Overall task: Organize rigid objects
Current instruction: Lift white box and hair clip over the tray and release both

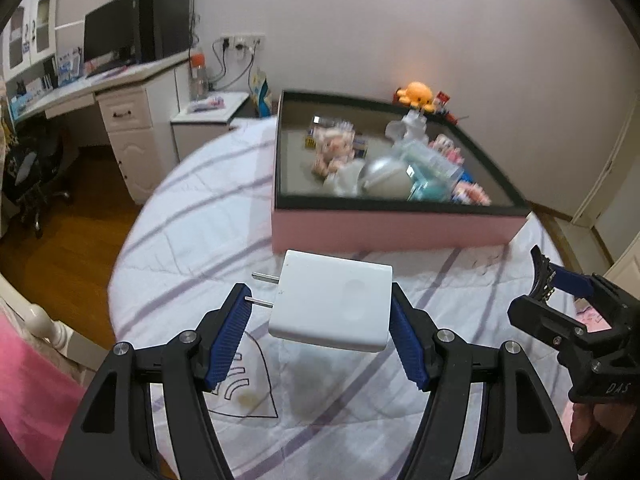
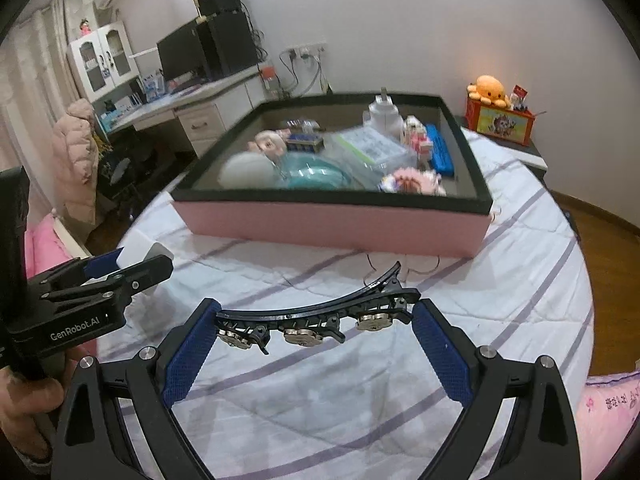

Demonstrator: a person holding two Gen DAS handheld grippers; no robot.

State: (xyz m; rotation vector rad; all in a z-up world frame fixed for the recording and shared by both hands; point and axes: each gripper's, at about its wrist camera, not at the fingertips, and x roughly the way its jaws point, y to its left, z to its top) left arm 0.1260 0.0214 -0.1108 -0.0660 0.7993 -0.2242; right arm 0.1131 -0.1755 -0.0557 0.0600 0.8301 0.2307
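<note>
A white charger plug [image 1: 332,304] with two metal prongs hangs above the striped bedsheet, and my left gripper [image 1: 320,296] is shut on it. One pad presses its right side; the other meets the prong end. My right gripper [image 2: 316,312] is shut on a long black hair clip [image 2: 304,314] with metal flower studs, held end to end between the blue pads. Each gripper shows in the other's view: the right gripper [image 1: 548,280] with the hair clip [image 1: 540,276], and the left gripper [image 2: 132,268] with the charger [image 2: 140,248]. Beyond both sits a pink box [image 2: 320,228] with a black rim.
The pink box [image 1: 380,232] holds several items, among them a doll, a white ball and clear plastic cases. A white desk [image 1: 120,80] with a monitor stands at the left. An orange plush octopus [image 2: 490,88] sits on a red box at the back right. Wooden floor surrounds the bed.
</note>
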